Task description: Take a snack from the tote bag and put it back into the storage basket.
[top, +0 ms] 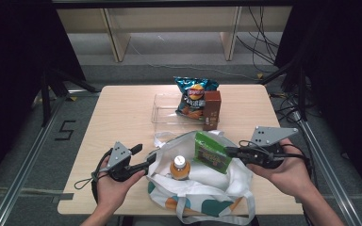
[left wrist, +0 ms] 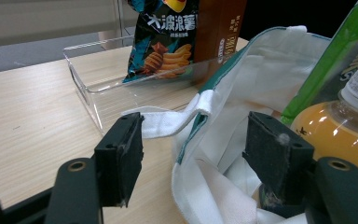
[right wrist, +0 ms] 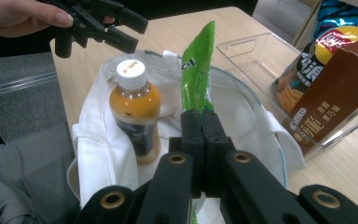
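Wooden table (top: 118, 113): clear tray (top: 162, 113), tote bag (top: 207, 193).

Green packet (top: 211, 153), orange-filled bottle (top: 180, 168), white bag (top: 202, 188)

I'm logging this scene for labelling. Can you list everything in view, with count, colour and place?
tote bag: 1, white with teal and orange print, table's near edge
juice bottle: 1, orange, white cap, upright in bag
green packet: 1, over bag's mouth
clear tray: 1, transparent, table's far middle
chip bag: 1, teal, in tray
brown carton: 1, beside chips
table: 1, light wood
left tongs: black, open at bag's rim
right tongs: black, shut on green packet
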A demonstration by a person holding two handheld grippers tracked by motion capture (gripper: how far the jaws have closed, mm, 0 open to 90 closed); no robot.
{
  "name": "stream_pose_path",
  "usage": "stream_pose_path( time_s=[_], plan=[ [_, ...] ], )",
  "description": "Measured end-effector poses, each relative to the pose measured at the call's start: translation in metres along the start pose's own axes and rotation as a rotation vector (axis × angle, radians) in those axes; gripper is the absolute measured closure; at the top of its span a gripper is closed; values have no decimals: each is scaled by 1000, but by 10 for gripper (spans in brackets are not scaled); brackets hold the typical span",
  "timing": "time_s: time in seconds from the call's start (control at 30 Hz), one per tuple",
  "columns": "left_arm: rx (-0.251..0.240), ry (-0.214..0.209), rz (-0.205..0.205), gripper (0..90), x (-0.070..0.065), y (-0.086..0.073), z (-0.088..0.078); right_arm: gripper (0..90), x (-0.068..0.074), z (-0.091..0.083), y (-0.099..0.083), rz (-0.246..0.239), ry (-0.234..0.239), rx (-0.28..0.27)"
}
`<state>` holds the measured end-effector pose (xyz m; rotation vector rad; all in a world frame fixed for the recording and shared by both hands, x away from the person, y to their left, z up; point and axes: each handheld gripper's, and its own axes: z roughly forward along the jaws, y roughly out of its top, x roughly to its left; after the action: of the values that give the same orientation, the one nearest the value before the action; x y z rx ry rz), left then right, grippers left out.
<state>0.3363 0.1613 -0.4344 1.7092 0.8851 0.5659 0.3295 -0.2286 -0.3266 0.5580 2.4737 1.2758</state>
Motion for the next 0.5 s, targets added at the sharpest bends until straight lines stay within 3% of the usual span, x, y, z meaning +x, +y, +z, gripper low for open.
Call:
stream_pose_path(
  time_s=[0.07, 0.2, 0.23, 0.27, 0.37, 0.4, 0.5],
  plan=[
    [4, 6, 24, 363, 2, 1, 0, 900, -1, -1, 2, -9, 2, -3],
    [4, 6, 20, 363, 2, 0, 0, 900, -1, -4, 7, 2, -7, -18],
    [4, 6, 20, 363, 2, 0, 0, 900, -3, -4, 8, -27, -23, -34],
    [4, 6, 20, 363, 2, 0, 0, 900, -3, -6, 9, -6, -9, -19],
    [4, 9, 25, 363, 3, 0, 0, 900, -3, -7, 11, -6, -24, -37],
    [1, 5, 1, 363, 2, 0, 0, 900, -4, -7, 11, -12, -25, -39],
    [4, 9, 23, 363, 3, 0, 0, 900, -4, -8, 12, -10, -27, -40]
  ],
)
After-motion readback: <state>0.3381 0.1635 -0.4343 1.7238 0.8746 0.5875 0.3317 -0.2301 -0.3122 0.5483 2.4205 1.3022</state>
